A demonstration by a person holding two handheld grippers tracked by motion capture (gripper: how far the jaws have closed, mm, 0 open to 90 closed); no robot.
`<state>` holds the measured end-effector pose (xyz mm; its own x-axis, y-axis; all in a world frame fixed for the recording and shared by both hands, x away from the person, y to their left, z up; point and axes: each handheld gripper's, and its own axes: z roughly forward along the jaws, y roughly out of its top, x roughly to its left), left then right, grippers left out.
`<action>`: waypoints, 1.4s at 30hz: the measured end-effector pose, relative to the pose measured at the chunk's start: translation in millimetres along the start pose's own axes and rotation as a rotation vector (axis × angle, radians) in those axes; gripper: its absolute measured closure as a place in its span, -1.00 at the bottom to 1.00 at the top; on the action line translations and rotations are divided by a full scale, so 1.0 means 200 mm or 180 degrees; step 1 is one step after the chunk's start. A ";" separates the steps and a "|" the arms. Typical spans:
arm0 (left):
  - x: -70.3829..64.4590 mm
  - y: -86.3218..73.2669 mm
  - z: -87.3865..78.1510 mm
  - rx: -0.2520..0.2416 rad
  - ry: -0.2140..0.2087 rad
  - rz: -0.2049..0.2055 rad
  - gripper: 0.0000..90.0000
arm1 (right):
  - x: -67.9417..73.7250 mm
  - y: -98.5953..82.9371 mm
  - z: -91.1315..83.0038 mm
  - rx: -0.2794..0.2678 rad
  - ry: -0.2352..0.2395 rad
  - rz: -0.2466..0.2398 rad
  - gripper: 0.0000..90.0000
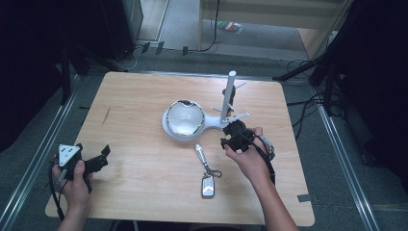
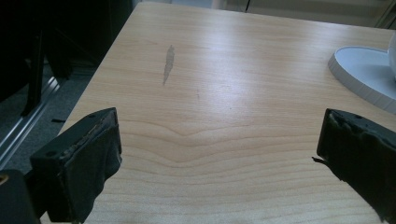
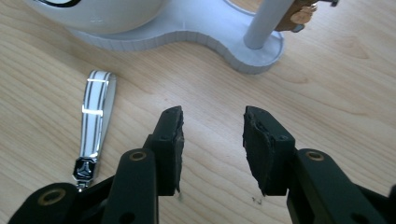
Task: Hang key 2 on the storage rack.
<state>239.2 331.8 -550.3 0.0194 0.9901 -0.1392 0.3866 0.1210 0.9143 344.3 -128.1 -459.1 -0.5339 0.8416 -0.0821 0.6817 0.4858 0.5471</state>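
The key fob [image 1: 207, 185] lies before the stand [image 1: 192, 129]; the right tool [image 1: 233, 136] sits just right.

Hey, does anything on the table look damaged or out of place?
One thing: a grey scuff mark mars the light wooden table left of the white stand. The silver key fob lies flat beside it.

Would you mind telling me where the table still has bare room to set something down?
The left half is bare, from the left gripper up to the white stand. The far edge is free too. It is crowded between the stand, keychain and right gripper.
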 end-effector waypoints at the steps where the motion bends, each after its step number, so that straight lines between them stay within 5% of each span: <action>1: 0.00 0.00 0.00 0.0000 0.0000 0.0001 -1.00 | 0.01 0.00 0.01 0.0011 0.0011 0.0011 0.31; 42: 0.00 0.00 0.00 0.0004 -0.0002 -0.0003 -1.00 | 0.23 -0.02 0.21 0.0397 0.0586 -0.0196 0.43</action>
<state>239.2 332.1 -550.3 0.0194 0.9899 -0.1404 0.3878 0.1220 0.9136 338.1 -80.3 -500.5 -0.6509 0.7577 0.0474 0.6954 0.5700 0.4376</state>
